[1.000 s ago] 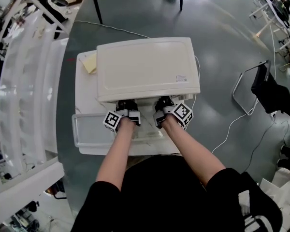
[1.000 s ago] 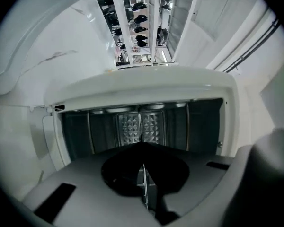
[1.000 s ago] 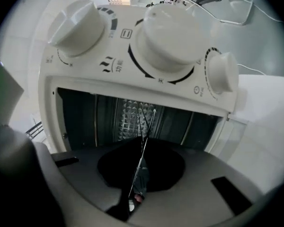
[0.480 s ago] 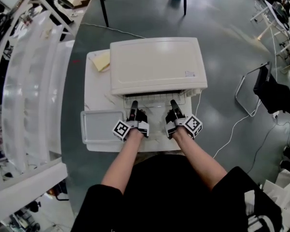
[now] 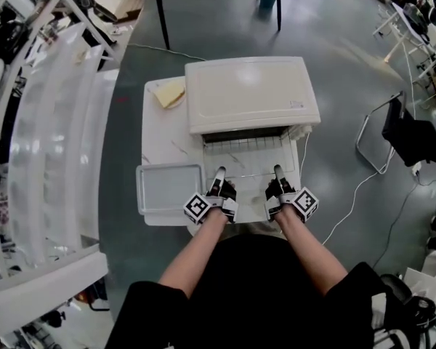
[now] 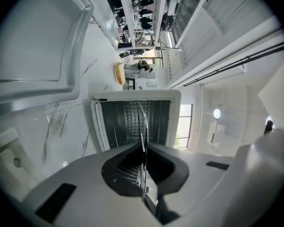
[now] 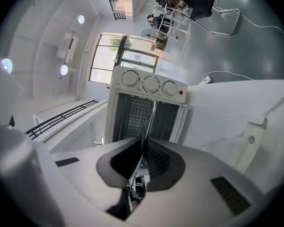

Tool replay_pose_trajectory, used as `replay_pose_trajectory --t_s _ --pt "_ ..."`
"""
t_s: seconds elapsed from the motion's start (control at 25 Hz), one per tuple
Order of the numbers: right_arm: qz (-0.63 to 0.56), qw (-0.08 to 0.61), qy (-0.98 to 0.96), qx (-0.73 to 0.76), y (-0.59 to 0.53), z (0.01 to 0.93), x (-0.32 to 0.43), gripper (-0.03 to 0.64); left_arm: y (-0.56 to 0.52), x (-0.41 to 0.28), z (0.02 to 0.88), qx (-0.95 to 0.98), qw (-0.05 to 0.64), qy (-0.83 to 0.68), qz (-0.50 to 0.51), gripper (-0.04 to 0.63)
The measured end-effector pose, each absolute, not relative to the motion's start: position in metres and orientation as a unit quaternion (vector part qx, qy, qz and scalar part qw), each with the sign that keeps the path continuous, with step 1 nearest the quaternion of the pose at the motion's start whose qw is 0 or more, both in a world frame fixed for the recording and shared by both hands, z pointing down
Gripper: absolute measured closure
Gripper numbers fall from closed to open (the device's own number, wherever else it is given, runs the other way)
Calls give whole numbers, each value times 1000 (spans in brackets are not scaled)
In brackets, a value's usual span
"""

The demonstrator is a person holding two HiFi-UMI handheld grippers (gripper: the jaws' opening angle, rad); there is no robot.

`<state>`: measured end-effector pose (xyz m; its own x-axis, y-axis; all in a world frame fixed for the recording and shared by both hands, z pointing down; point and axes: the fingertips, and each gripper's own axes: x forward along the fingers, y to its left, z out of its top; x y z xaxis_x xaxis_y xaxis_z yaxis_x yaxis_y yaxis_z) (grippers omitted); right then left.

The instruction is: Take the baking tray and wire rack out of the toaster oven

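Found the baking tray [image 5: 169, 187] at far left, flat on the white table [image 5: 156, 133], beside the toaster oven [image 5: 251, 93] and touched by neither tool; judged that half of the job done. Found the left gripper [image 5: 219, 174] next, pointing about level toward the oven mouth, jaws pressed together on the front wire of the wire rack [image 5: 243, 155]; confirmed in the left gripper view, with the rack showing edge-on as one thin line between the pads. Noted the rack held level, projecting from the oven mouth toward the person, long axis running left to right along the oven front, short axis pointing into the cavity; could not tell whether its rear edge is free of the side rails. Judged the rack light, stiff and not fragile, but thin and smooth enough to slip or swivel in a single pinch, and apt to droop or snag on the rails if raised at one corner only. Judged the front wire the proper hold, at two points set well apart. Found the right gripper [image 5: 277, 171] so placed, tilted slightly down, jaws likewise clamped on that same front wire. Noted the control knobs [image 7: 150, 83] on the oven's right side.
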<state>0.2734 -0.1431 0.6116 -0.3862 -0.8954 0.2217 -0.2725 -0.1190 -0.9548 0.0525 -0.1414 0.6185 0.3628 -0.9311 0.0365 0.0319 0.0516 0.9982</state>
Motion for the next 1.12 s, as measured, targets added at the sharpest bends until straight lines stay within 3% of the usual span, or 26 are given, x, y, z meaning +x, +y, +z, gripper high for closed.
replay_pose_trajectory --t_s 0.6,1.12 --pt "-556 274 604 -501 -31 594 248 580 -52 32 595 574 646 -332 -377 575" --pt "-568 210 637 -476 -6 621 120 578 -2 -102 629 543 633 -380 -401 575"
